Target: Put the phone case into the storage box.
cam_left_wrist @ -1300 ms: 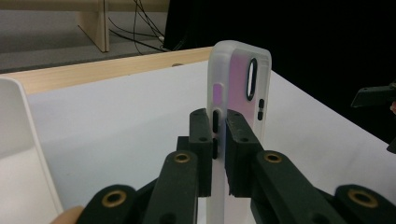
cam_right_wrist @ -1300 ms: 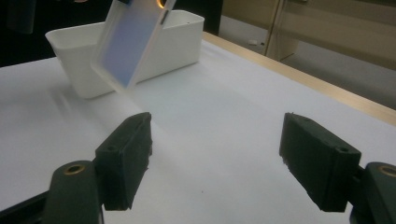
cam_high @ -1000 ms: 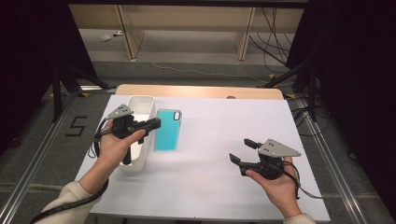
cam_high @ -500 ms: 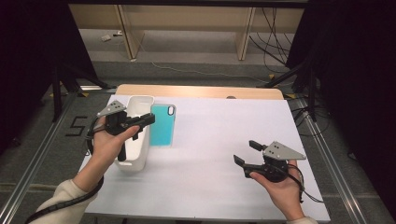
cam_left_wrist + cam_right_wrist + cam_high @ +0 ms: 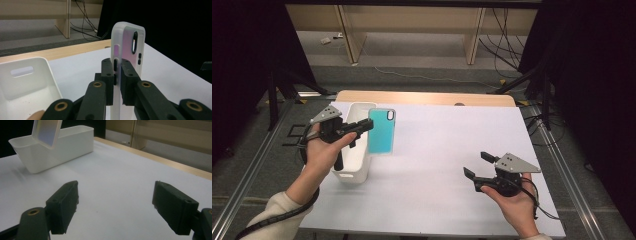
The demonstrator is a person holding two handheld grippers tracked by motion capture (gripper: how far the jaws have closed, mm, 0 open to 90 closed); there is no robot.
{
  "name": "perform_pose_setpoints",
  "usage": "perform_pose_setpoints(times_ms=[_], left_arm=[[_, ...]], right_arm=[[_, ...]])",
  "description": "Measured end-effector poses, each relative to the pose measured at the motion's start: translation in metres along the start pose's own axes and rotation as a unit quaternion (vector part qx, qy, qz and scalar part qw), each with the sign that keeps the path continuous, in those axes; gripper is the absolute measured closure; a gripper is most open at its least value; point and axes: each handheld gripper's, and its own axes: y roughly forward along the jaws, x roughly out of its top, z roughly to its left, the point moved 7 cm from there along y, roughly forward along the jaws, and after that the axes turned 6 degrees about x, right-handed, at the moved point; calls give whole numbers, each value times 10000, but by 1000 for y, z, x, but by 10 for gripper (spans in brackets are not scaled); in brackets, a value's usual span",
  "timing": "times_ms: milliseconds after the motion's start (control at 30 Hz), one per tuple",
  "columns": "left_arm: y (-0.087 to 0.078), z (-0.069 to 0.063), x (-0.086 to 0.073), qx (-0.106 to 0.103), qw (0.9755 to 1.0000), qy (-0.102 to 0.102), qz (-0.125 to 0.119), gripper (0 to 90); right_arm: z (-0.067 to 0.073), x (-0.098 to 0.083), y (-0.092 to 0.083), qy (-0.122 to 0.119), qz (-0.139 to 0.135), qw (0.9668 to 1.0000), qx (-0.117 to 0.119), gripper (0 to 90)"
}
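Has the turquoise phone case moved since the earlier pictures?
Yes. The phone case, clamped in the left tool, has shifted toward the table's far edge along the white bin.

A white table (image 5: 452,150) with a bare wooden strip (image 5: 427,98) along its far edge stands on a grey floor (image 5: 412,55). Beyond it, ahead of the jaws, a pale wooden bench (image 5: 412,20) rests on two upright legs, with black cables (image 5: 497,45) trailing over the floor beside the right one. Black curtains (image 5: 592,75) close off both sides. Metal rails (image 5: 572,200) run along the table's left and right. Light is even, from above.
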Motion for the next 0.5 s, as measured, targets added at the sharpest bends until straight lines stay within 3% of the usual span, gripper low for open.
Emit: perform_pose_setpoints(times_ms=[100, 500], left_arm=[[-1, 1, 1, 18, 10000, 7, -17, 824], [-2, 10, 5, 118, 9999, -26, -78, 823]], right_arm=[[-1, 1, 1, -97, -50, 9999, -42, 222], [0, 0, 0, -66, -59, 10000, 8, 220]])
